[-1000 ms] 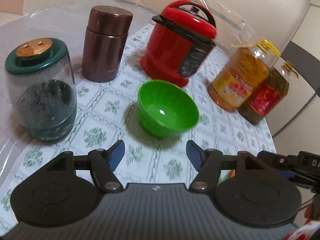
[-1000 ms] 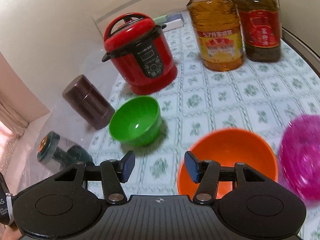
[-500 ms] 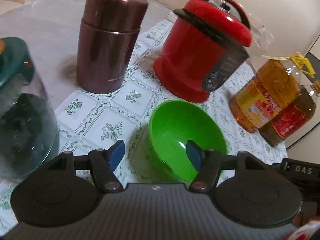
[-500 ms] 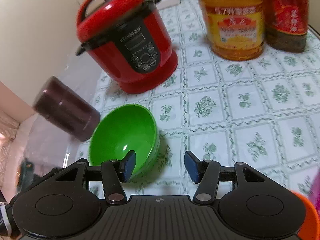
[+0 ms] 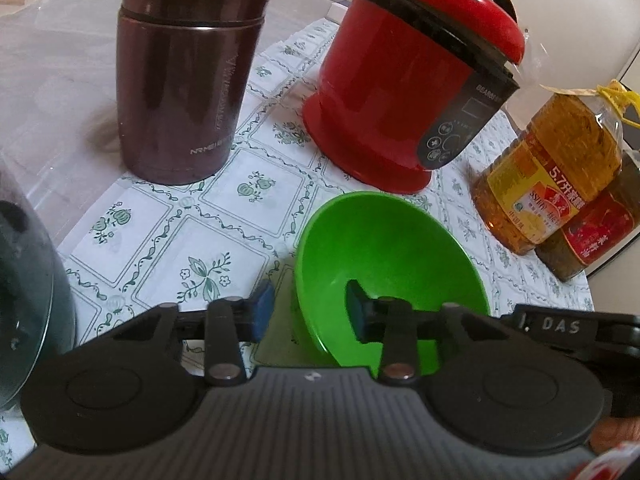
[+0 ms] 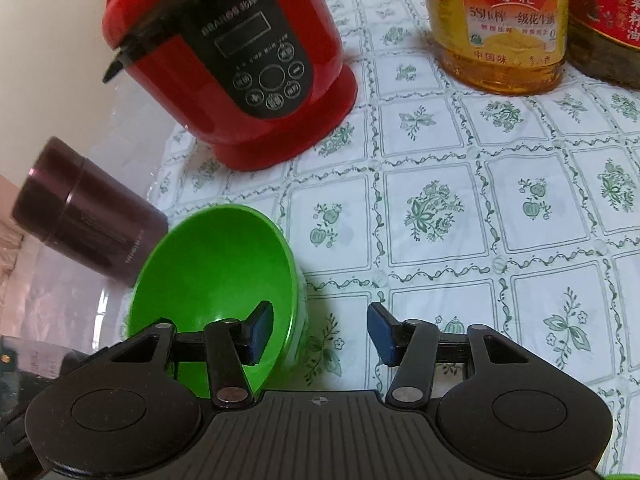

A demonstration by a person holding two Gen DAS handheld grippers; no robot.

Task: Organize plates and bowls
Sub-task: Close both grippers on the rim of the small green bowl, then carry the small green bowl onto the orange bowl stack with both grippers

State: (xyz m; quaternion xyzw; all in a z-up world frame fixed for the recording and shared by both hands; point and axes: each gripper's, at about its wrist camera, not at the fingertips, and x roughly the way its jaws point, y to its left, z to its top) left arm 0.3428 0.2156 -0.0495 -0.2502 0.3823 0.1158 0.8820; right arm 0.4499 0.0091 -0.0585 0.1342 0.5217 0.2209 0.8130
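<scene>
Fingers [image 5: 262, 307] of both grippers straddle the green bowl [image 5: 384, 248] rim, parted.

left wrist: close, low | right wrist: close, low | shared: green bowl [image 5: 384, 264] [image 6: 216, 280]

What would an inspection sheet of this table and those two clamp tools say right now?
Surface: tablecloth, white with green floral squares, under clear plastic.
Job's things: one green bowl, upright and empty.
Clutter: red cooker, brown flask, two oil bottles, and a dark glass jar at the left edge.
Grippers: left gripper open, straddling the bowl's rim with one finger inside; right gripper open, likewise astride the opposite rim.
Cables: nothing seen.
Surroundings: cream wall behind the table.
</scene>
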